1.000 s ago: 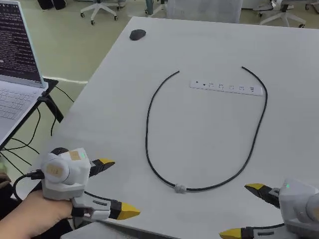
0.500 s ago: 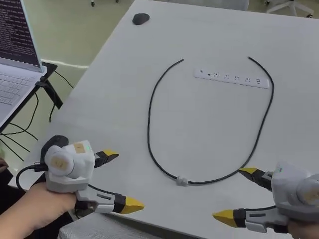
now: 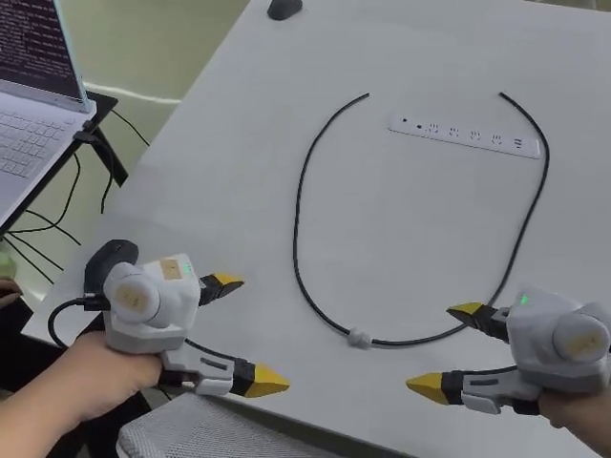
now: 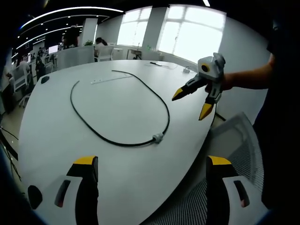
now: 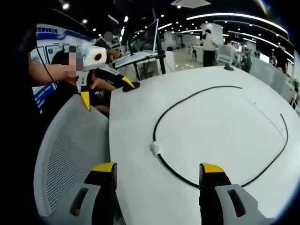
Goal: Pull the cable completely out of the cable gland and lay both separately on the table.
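One cable gland (image 3: 358, 337) lies between both tongs (image 3: 262, 333) (image 3: 431, 347).

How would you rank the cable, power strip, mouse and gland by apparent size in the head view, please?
1. cable
2. power strip
3. mouse, cropped at the edge and farthest away
4. gland, smallest though nearest

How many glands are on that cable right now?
1. The cable gland sits at the near bend of the cable, between the left tongs and right tongs; the whole loop is visible.
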`<state>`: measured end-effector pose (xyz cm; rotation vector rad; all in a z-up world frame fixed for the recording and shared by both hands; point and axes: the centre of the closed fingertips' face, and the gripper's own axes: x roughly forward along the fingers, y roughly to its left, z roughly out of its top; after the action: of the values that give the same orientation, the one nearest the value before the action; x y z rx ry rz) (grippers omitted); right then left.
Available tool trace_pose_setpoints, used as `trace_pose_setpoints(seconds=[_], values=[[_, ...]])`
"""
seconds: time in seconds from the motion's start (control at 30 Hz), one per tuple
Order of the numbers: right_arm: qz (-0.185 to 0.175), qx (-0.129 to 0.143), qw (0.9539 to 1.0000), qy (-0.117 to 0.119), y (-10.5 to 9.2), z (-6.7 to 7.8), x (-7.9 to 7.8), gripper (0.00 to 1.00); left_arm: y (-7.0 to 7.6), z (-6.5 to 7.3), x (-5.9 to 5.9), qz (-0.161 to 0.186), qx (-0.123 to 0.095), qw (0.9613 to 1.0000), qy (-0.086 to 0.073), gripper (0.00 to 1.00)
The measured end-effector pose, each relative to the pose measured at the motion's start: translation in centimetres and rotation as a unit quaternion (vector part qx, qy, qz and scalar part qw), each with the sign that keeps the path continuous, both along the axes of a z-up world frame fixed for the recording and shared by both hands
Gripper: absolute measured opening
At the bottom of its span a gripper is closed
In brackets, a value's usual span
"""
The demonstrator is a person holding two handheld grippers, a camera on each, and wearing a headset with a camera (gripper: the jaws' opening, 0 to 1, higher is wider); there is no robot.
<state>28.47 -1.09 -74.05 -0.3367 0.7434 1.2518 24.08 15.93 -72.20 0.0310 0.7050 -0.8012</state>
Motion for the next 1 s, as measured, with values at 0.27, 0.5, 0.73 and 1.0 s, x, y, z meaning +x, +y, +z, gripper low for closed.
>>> trace_pose_setpoints(seconds=[0.27,0.5,0.73,1.0], values=[[0.016,-0.020,0.9997,0.004,1.8,-1.0,0.4,0.60,0.7,-0.2,0.0,0.001,0.000,1.0000,0.001,0.94],[0.034,-0.035,0.9988,0.005,3.4,-1.8,0.8,0.55,1.4,-1.0,-0.5,0.001,0.002,1.0000,0.008,0.94],[0.064,-0.069,0.9956,-0.001,4.5,-3.5,0.4,0.54,1.9,-1.6,-0.5,-0.004,0.009,0.9999,0.008,0.95],[0.079,-0.093,0.9925,0.005,5.4,-5.1,0.4,0.49,1.7,-1.8,-0.7,-0.007,0.002,0.9999,0.015,0.94]])
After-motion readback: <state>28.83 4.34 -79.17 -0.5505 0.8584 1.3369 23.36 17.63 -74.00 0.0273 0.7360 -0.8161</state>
